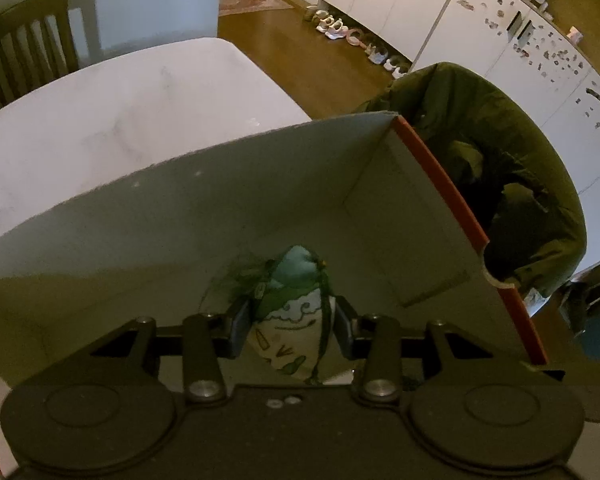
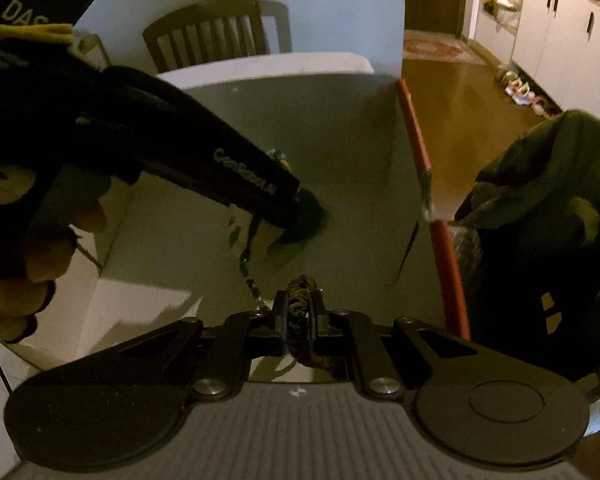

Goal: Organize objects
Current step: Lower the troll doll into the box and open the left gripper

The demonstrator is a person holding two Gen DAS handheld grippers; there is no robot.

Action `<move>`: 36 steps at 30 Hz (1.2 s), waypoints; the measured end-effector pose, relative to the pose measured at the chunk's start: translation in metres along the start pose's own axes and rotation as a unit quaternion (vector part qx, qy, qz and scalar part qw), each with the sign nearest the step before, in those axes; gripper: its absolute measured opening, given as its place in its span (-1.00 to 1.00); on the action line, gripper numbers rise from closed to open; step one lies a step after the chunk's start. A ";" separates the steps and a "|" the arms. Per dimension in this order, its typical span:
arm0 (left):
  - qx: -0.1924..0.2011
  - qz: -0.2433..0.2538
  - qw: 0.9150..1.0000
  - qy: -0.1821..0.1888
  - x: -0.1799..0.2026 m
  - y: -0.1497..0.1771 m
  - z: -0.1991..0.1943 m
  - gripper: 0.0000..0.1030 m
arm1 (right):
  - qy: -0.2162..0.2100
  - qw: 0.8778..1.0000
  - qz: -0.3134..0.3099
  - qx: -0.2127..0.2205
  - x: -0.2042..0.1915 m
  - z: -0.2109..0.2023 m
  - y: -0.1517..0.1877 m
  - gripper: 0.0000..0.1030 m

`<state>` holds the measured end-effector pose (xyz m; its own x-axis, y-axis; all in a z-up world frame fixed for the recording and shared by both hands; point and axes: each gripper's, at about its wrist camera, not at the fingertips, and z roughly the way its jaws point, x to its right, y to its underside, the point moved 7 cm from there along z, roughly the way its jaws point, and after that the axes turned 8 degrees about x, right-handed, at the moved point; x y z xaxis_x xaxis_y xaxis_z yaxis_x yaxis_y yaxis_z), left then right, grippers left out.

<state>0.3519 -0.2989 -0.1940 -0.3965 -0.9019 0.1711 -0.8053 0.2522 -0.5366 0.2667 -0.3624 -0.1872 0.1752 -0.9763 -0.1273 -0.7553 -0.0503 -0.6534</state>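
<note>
Pouch (image 1: 290, 316), small fabric bag w/ green-white cartoon print and dark cord, is clamped betw. left gripper (image 1: 291, 330) pads, long axis running fwd past fingertips, hanging inside open box (image 1: 452, 200) just above its floor. Right gripper (image 2: 299, 320), alongside in same box, is clenched on braided brown cord (image 2: 300, 312).

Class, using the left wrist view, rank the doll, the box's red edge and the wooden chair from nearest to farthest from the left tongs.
1. Doll: between the tongs' pads.
2. Red edge: right side.
3. Chair: far left, beyond the table.
</note>
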 end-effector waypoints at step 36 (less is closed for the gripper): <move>0.087 -0.015 0.996 0.008 -0.002 0.009 -0.088 0.57 | -0.042 0.997 0.028 0.058 -0.012 -0.058 -0.009 -0.37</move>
<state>0.3063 -0.2643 -0.1269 -0.3810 -0.9022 0.2022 -0.7287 0.1585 -0.6662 0.2347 -0.3626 -0.1363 0.1895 -0.9557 -0.2251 -0.6886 0.0341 -0.7244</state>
